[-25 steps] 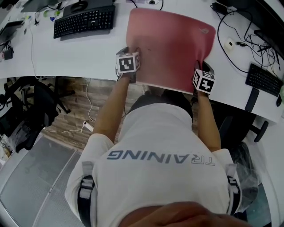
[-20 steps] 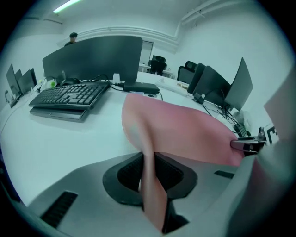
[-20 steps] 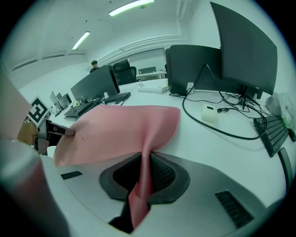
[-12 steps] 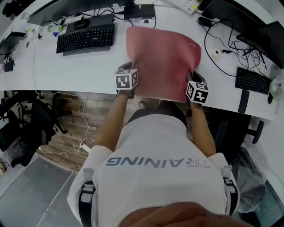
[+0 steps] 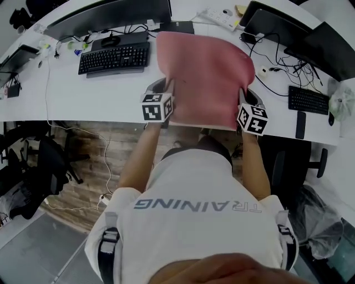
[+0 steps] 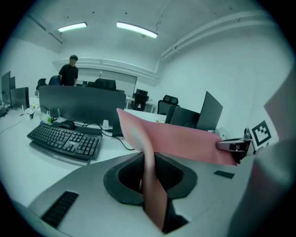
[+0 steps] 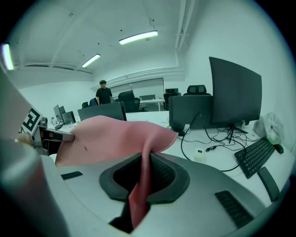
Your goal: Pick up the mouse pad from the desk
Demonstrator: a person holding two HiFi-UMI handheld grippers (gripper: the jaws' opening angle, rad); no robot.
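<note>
The large pink mouse pad (image 5: 202, 77) hangs lifted above the white desk (image 5: 100, 89), stretched between both grippers. My left gripper (image 5: 166, 89) is shut on its near left edge, and the pad (image 6: 152, 185) passes pinched between the jaws in the left gripper view. My right gripper (image 5: 244, 99) is shut on the near right edge; the pad (image 7: 141, 185) runs folded through its jaws in the right gripper view. The far end of the pad curls upward.
A black keyboard (image 5: 113, 58) and mouse (image 5: 111, 40) lie left of the pad, with monitors (image 5: 111, 16) behind. Cables (image 5: 272, 69), a second keyboard (image 5: 309, 100) and a phone (image 5: 300, 124) are at the right. A person (image 6: 69, 71) stands far off.
Both grippers have risen with the pad, which has come off the desk and now hangs between them. The desk looks farther below.
</note>
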